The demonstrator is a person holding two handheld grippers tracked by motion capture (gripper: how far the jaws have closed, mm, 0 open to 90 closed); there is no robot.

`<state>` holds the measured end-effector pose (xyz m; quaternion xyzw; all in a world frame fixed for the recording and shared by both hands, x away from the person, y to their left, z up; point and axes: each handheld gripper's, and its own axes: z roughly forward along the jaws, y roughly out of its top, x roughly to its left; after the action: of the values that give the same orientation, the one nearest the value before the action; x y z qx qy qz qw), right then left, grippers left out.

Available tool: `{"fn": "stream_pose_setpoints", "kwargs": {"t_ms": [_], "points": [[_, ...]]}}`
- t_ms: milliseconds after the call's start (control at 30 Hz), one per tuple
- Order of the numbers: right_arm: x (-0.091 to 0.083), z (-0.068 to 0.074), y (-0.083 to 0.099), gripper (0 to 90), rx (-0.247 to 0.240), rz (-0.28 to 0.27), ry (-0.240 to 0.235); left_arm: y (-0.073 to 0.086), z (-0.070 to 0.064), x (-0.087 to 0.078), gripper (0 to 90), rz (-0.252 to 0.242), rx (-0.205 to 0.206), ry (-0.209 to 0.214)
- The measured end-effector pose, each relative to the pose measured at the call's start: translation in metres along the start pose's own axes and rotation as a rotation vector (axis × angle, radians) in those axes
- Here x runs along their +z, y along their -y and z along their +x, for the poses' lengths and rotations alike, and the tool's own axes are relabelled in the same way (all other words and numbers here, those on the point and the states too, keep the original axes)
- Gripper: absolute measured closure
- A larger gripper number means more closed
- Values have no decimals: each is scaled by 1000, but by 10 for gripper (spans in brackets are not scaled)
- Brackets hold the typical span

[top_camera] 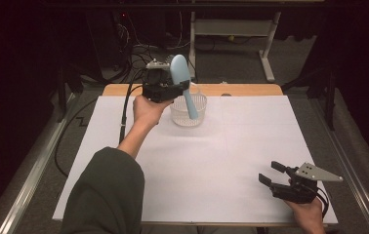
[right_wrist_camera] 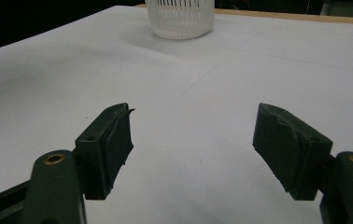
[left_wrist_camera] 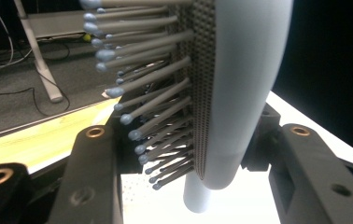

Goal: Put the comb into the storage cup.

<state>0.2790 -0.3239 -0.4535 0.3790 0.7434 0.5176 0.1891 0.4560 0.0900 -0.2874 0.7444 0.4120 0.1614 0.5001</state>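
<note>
The left gripper (top_camera: 173,90), clamped on the pale blue hairbrush (top_camera: 181,78) held handle-down over the white basket (top_camera: 188,110), should be lowered steadily before release, while the right gripper (top_camera: 274,174) is kept wide open and empty on the counter (top_camera: 221,161).

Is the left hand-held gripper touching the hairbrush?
Touching. The left gripper view shows the hairbrush clamped between its jaws; the high view shows the left hand-held gripper holding it up.

1. You are holding one pale blue plastic hairbrush (top_camera: 182,83).
2. You are working beside one white slatted plastic basket (top_camera: 188,111).
3. You are gripping two black two-jaw grippers: left gripper (top_camera: 165,87), right gripper (top_camera: 272,174).
4. You are working on one white-covered table (top_camera: 251,146).
</note>
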Motion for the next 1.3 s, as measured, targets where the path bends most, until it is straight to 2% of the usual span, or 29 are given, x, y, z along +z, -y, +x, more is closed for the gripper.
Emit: {"fn": "stream_pose_setpoints", "kwargs": {"t_ms": [533, 667, 800, 1300], "points": [[0, 0, 0, 284, -2, 0, -1, -13, 6, 17, 508, -12, -23, -67], [0, 0, 0, 284, -2, 0, -3, -12, 8, 20, 507, -13, -37, -66], [0, 0, 0, 285, -2, -1, -3, -11, 8, 24, 507, -7, -29, -77], [0, 0, 0, 285, -3, -6, -9, -8, 12, 39, 506, 0, -44, -103]]}}
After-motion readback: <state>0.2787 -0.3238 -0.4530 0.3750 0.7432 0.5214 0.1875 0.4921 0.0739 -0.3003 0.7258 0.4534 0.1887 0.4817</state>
